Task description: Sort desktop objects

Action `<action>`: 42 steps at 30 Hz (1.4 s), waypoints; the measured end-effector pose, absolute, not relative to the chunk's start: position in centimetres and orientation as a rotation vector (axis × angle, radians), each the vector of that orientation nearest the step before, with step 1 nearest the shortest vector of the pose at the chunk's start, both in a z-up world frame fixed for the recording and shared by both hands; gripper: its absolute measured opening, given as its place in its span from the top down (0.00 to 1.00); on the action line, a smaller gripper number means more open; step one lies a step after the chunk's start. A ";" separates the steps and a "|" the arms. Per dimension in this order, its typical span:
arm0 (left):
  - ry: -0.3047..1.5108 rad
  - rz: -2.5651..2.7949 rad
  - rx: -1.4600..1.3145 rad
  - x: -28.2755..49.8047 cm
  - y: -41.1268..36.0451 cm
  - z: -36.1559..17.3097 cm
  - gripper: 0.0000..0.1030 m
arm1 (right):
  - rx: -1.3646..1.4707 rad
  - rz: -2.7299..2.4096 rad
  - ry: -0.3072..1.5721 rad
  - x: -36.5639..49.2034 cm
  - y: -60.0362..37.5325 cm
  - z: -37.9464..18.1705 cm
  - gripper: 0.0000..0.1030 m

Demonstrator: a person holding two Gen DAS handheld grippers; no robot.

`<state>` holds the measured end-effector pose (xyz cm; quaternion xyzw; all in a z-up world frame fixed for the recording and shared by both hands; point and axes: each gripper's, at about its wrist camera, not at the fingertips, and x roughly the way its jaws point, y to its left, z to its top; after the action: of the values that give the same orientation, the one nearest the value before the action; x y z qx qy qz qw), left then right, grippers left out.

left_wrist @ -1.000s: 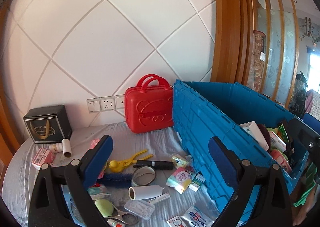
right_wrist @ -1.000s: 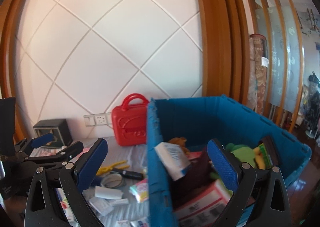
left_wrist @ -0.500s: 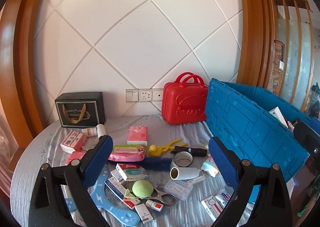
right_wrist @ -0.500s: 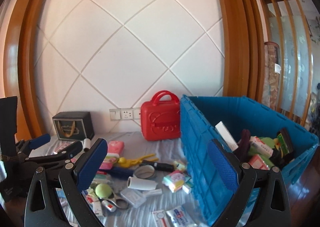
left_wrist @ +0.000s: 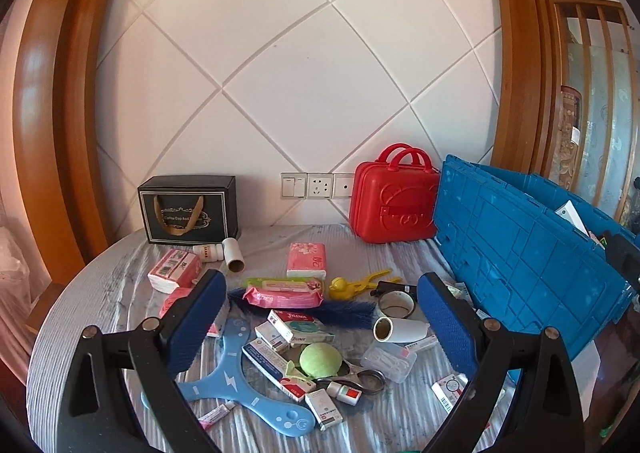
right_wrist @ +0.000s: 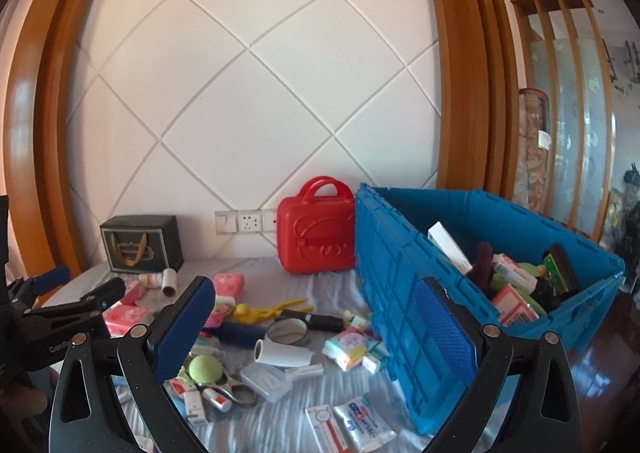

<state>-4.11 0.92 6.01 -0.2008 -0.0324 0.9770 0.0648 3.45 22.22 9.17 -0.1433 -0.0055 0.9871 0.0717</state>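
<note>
Small items litter the grey table [left_wrist: 100, 293]: a green ball [left_wrist: 320, 360], a white roll [left_wrist: 400, 330], a light blue boomerang [left_wrist: 236, 389], medicine boxes [left_wrist: 300, 326], pink tissue packs [left_wrist: 306, 260] and a yellow duck clip [left_wrist: 356, 285]. My left gripper [left_wrist: 320, 333] hangs open and empty above this pile. My right gripper [right_wrist: 312, 329] is open too, nothing between its fingers, over the ball [right_wrist: 205, 370] and roll [right_wrist: 282, 353]. The blue crate [right_wrist: 404, 273] to the right holds several sorted items. The left gripper [right_wrist: 72, 295] also shows at the left edge of the right wrist view.
A red mini suitcase [left_wrist: 394, 201] stands against the wall beside the crate [left_wrist: 520, 249]. A black gift box [left_wrist: 188, 209] sits at the back left. Wall sockets [left_wrist: 316, 186] are between them. Scissors [left_wrist: 360, 377] lie by the ball. A wooden frame [left_wrist: 52, 113] bounds the left.
Both grippers have swung left, away from the crate and toward the clutter on the table; the crate has shifted to the right of both views. Both stayed open and empty.
</note>
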 end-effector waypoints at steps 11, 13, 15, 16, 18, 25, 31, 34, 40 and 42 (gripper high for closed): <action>-0.083 2.998 -0.568 -2.6 -2.0 6.3 0.05 | -0.416 2.938 0.002 4.3 20.9 9.3 0.02; -0.099 3.005 -0.584 -2.0 -2.6 6.0 0.05 | -0.406 2.939 -0.005 4.3 20.7 9.5 0.02; -0.098 3.006 -0.620 -1.4 -2.9 5.6 0.05 | -0.396 2.942 -0.028 4.5 20.4 9.6 0.02; -0.092 3.013 -0.623 -1.0 -3.1 5.4 0.05 | -0.398 2.949 -0.030 4.7 20.3 9.6 0.02; -0.139 3.019 -0.638 -0.1 -3.7 5.3 0.05 | -0.405 2.961 -0.018 5.0 20.3 9.6 0.02; -0.247 3.058 -0.664 2.0 -4.1 5.2 0.05 | -0.463 3.000 -0.060 6.1 19.7 9.3 0.02; -0.224 3.036 -0.604 2.9 -3.6 6.1 0.05 | -0.433 2.954 -0.069 7.6 19.4 9.5 0.02; -0.184 3.025 -0.589 3.3 -3.5 6.5 0.05 | -0.431 2.938 -0.042 7.9 19.1 9.6 0.02; -0.164 2.993 -0.617 3.3 -3.7 6.1 0.05 | -0.424 2.936 -0.019 7.9 18.4 9.9 0.02; -0.145 2.995 -0.616 3.3 -3.6 5.9 0.05 | -0.415 2.934 -0.033 8.0 18.1 10.0 0.02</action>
<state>3.29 -3.58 5.94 -0.2009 -0.0474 0.9776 0.0404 7.97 18.13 9.95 -0.1394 -0.0110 0.9861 0.0892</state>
